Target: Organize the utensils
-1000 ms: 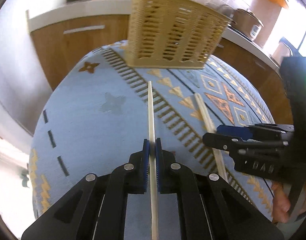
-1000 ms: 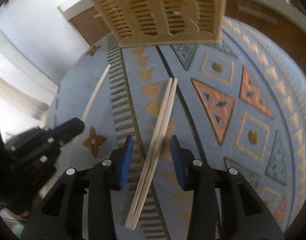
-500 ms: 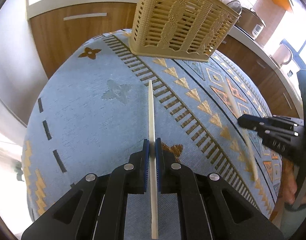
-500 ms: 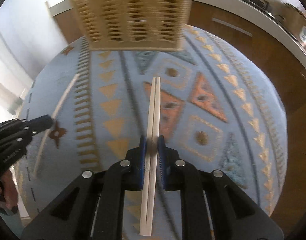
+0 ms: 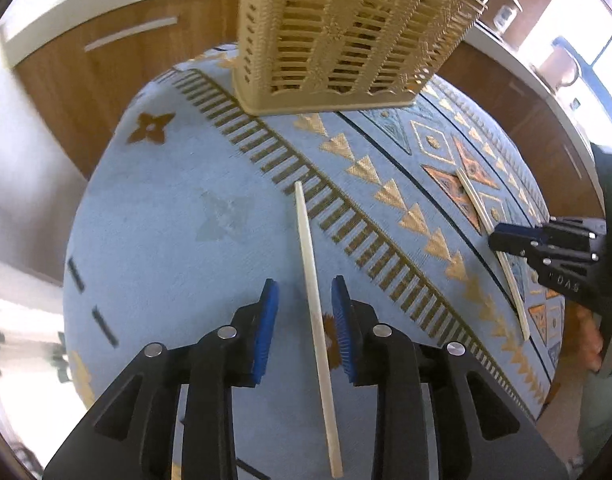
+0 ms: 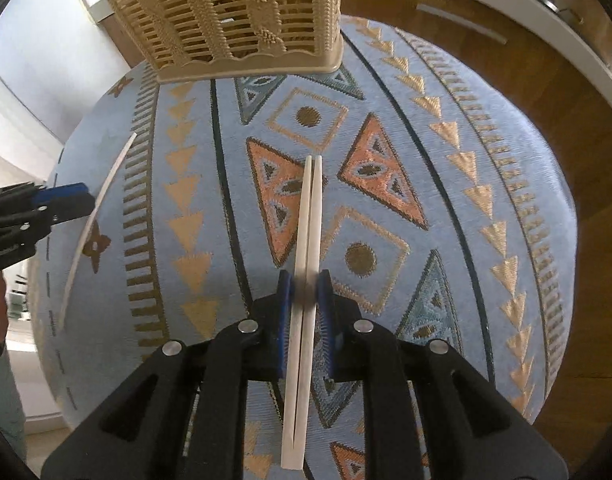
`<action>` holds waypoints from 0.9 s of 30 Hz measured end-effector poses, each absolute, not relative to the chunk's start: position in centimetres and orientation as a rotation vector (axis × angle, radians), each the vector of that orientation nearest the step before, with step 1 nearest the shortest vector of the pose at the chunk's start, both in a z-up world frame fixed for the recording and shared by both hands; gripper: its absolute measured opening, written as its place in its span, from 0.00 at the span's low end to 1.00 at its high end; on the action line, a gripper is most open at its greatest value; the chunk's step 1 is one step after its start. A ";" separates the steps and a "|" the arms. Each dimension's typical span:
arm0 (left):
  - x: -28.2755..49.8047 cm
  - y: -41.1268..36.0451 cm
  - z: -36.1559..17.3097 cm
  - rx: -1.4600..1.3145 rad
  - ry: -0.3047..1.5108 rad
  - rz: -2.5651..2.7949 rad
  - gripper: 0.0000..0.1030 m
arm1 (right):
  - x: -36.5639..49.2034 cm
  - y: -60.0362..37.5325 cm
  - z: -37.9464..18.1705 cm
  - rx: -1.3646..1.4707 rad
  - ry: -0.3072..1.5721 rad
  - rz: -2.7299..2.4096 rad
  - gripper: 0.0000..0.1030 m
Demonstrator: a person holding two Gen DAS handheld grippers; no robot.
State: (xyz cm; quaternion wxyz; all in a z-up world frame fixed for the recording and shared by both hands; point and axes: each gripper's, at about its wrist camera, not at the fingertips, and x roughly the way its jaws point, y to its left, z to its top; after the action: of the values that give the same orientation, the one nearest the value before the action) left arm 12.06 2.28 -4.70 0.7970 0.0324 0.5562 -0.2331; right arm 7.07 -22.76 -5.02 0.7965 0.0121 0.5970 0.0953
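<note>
A single cream chopstick [image 5: 311, 288] lies on the blue patterned tablecloth [image 5: 166, 240] between the fingers of my left gripper [image 5: 304, 300], which is open and not touching it. My right gripper [image 6: 305, 286] is shut on a pair of cream chopsticks [image 6: 309, 216] that point toward the woven beige basket [image 6: 234, 12]. The basket [image 5: 345, 32] stands at the far end of the table in both views. The right gripper [image 5: 545, 244] with its pair shows at the right of the left wrist view. The left gripper [image 6: 30, 212] and the single chopstick [image 6: 98, 208] show at the left of the right wrist view.
Wooden cabinets [image 5: 118, 52] with a white countertop run behind and to the right of the table. A kettle [image 5: 561, 64] and appliances stand on the counter at the right. The table edge drops off at left and front.
My left gripper has opened and let go of the single chopstick, which now lies on the cloth. My right gripper closed on the pair of chopsticks and still holds them.
</note>
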 end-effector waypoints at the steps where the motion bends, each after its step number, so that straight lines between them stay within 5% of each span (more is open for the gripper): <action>1: 12.4 2.1 -4.8 0.076 1.206 -0.508 0.26 | 7.4 -22.8 -4.9 0.026 1.292 0.211 0.12; 4: 13.2 1.4 -4.8 0.118 1.222 -0.515 0.26 | 8.4 -22.5 -4.8 0.010 1.328 0.215 0.13; 9: 13.2 -0.2 -4.8 0.247 1.240 -0.526 0.30 | 9.6 -21.1 -4.9 -0.037 1.384 0.249 0.28; 19: 12.5 -2.3 -5.1 0.430 1.224 -0.511 0.30 | 10.2 -20.6 -4.7 -0.048 1.404 0.228 0.28; 22: 12.1 -3.5 -5.2 0.462 1.208 -0.505 0.26 | 10.2 -20.5 -4.7 -0.048 1.388 0.201 0.28; 23: 12.0 -3.7 -5.2 0.462 1.208 -0.511 0.21 | 10.2 -20.3 -4.6 -0.059 1.382 0.195 0.25; 24: 11.9 -3.8 -5.2 0.461 1.208 -0.512 0.19 | 9.9 -20.2 -4.7 -0.070 1.377 0.189 0.12; 27: 11.6 -4.3 -5.2 0.462 1.186 -0.503 0.05 | 9.5 -19.8 -4.8 -0.038 1.382 0.198 0.10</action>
State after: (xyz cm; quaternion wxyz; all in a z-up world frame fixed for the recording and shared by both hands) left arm 11.63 -4.30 -5.21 0.7747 0.2135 0.5479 -0.2325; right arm 9.49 -19.78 -4.84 0.7658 -0.0174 0.6364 0.0910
